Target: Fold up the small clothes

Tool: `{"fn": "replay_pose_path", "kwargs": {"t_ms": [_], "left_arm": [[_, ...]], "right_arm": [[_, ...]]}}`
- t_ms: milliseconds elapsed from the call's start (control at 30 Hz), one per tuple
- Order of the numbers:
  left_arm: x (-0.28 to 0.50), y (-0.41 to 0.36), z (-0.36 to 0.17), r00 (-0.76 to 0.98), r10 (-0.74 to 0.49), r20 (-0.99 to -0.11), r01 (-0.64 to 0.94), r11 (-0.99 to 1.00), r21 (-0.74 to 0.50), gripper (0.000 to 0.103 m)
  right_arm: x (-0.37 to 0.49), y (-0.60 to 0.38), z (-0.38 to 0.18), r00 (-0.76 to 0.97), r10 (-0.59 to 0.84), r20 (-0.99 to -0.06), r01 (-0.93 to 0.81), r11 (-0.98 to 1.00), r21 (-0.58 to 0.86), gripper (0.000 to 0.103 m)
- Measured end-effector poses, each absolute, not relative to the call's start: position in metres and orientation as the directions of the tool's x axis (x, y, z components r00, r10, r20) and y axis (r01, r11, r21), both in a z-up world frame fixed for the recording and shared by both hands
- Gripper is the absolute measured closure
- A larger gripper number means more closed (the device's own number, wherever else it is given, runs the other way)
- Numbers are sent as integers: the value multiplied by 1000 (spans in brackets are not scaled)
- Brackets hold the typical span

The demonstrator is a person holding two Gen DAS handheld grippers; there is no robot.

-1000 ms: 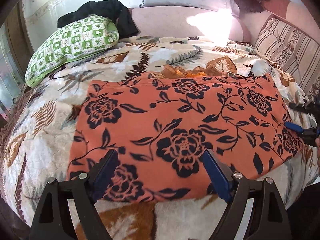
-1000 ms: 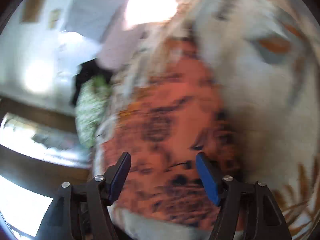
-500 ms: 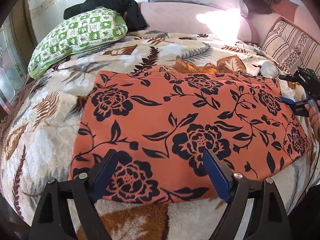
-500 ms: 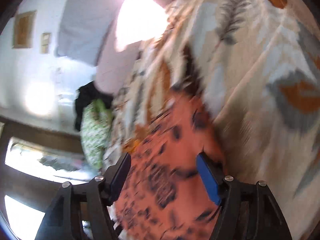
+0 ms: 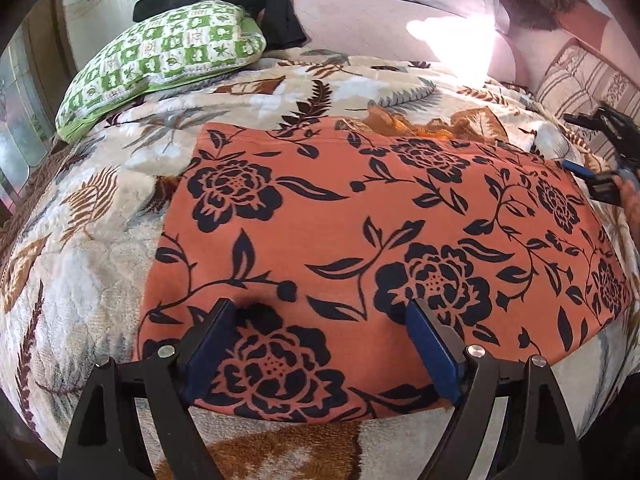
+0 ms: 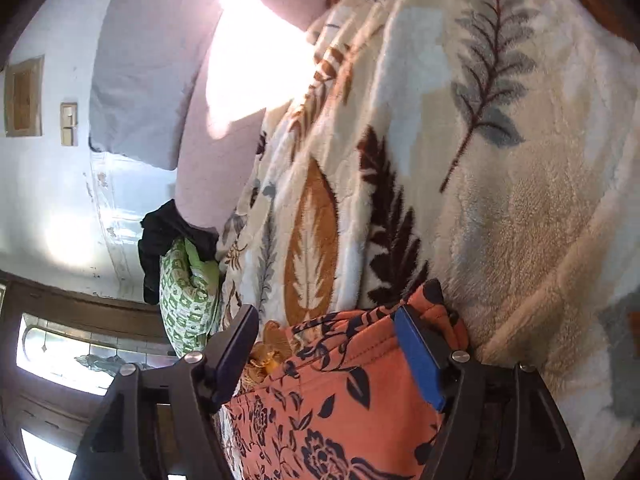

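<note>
- The orange garment [image 5: 360,240], printed with black roses, leaves and vines, lies spread flat on the leaf-patterned blanket [image 5: 100,240], its near hem close to the blanket's front edge.
- Its far edge runs straight across the blanket; a ruffled golden-orange trim [image 5: 424,126], perhaps a neckline, shows just beyond it.
- Its far right corner [image 6: 424,304] looks bunched and slightly raised off the blanket.

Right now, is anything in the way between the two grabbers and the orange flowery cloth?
Nothing visible. The left gripper hangs open over the orange cloth's near edge; the right gripper is open at its far corner.
</note>
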State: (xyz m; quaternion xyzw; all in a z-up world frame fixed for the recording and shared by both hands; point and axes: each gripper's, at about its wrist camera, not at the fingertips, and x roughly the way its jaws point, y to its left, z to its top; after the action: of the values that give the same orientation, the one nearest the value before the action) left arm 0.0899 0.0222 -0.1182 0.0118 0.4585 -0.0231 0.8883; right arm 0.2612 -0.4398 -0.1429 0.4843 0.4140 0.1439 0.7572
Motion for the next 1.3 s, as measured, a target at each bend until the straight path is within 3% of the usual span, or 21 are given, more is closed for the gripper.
{"fn": "replay_pose_path", "kwargs": {"t_ms": [100, 233, 467, 800, 1067, 1200, 1300], "left_arm": [[85, 30, -113, 594, -35, -804, 39, 999, -15, 16], [70, 39, -105, 607, -39, -794, 23, 999, -31, 16], [48, 39, -91, 615, -37, -787, 14, 999, -35, 16], [53, 21, -81, 609, -16, -793, 1, 1000, -19, 16], [95, -20, -95, 590, -28, -807, 40, 999, -6, 16], [109, -36, -121, 536, 30, -844, 61, 995, 74, 16], [100, -29, -104, 611, 0, -792, 40, 999, 32, 16]], "right_arm": [[219, -422, -115, 601, 606, -522, 135, 566, 813, 29], [132, -404, -92, 624, 604, -496, 93, 573, 814, 27], [14, -383, -151, 614, 633, -472, 258, 404, 877, 25], [33, -424, -192, 726, 524, -446, 383, 230, 895, 26], [55, -412, -160, 721, 462, -517, 330, 427, 842, 29], [61, -412, -176, 711, 464, -528, 372, 389, 843, 29], [61, -410, -166, 712, 467, -524, 351, 410, 842, 29]]}}
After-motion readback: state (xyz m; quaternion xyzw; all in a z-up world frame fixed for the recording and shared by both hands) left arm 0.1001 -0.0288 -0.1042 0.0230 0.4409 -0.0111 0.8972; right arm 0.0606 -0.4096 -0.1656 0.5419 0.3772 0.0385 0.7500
